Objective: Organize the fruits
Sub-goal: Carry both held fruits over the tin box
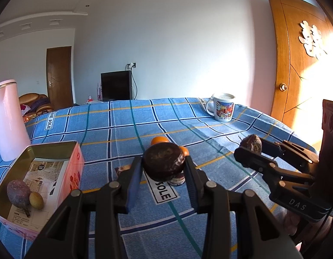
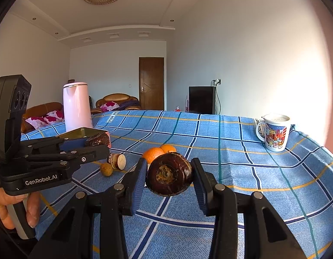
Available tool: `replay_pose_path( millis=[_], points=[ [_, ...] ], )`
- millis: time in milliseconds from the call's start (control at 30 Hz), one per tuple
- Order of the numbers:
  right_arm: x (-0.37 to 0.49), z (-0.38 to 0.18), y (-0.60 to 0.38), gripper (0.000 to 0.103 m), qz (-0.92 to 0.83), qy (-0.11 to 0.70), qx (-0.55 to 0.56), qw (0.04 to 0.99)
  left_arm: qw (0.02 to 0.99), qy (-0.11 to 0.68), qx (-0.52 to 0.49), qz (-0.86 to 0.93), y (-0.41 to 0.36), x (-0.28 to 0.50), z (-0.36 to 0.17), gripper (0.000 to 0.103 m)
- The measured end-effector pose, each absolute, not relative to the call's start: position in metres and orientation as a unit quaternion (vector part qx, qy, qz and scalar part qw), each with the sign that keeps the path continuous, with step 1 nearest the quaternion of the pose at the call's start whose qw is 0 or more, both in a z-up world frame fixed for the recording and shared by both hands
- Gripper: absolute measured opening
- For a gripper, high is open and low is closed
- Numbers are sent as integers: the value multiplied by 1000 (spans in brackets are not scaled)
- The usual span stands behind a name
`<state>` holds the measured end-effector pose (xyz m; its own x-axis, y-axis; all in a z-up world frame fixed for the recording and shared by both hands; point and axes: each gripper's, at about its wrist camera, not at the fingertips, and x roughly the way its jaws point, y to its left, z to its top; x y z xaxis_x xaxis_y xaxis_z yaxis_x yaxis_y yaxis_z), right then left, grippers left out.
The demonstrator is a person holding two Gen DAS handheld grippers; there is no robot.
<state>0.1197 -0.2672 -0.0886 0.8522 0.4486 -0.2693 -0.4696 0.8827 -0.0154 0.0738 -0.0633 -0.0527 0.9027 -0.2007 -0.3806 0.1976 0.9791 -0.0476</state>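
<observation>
In the left wrist view, the left gripper (image 1: 163, 166) squeezes a dark brown round fruit (image 1: 164, 161) between its two blue pads. It holds the fruit up above the blue checked cloth (image 1: 123, 129). Just behind this fruit sit two oranges (image 1: 159, 140), partly hidden. Under the fruit, on the cloth, is a small dark thing that is mostly hidden. To the near left stands a pink tin box (image 1: 73, 168), open on top. Inside it lie a purple fruit (image 1: 18, 192) and a small yellow-green fruit (image 1: 36, 200), touching each other. A tall pink kettle (image 1: 8, 118) stands behind the box. On the right, the right gripper (image 1: 249, 151) holds another dark brown fruit (image 1: 251, 143) above the cloth. A picture mug (image 1: 223, 107) stands at the far right of the table. A wooden door (image 1: 300, 64) is behind it.

In the right wrist view, the right gripper (image 2: 169, 178) pinches its dark brown fruit (image 2: 169, 177), with the fruit's rough hollow end facing the camera. The two oranges (image 2: 153, 153) sit on the cloth just behind it. To the left, a small yellow fruit (image 2: 106, 169) lies beside a short piece with a pale cut end (image 2: 116, 161). The left gripper (image 2: 97, 142) is on the far left, gripping its dark fruit (image 2: 97, 139) near the box (image 2: 82, 132). A hand (image 2: 9, 207) holds its handle. The kettle (image 2: 77, 105) stands behind, and the mug (image 2: 275, 132) is far right.
</observation>
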Motion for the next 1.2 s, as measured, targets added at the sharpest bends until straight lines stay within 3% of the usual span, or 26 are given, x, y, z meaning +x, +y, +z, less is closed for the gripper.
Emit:
replay_pose_path(
  millis=[1200],
  points=[
    [134,-56,-199,43,296,149,-67,941,981,182,-42,-47,2,56,-45,40]
  ],
)
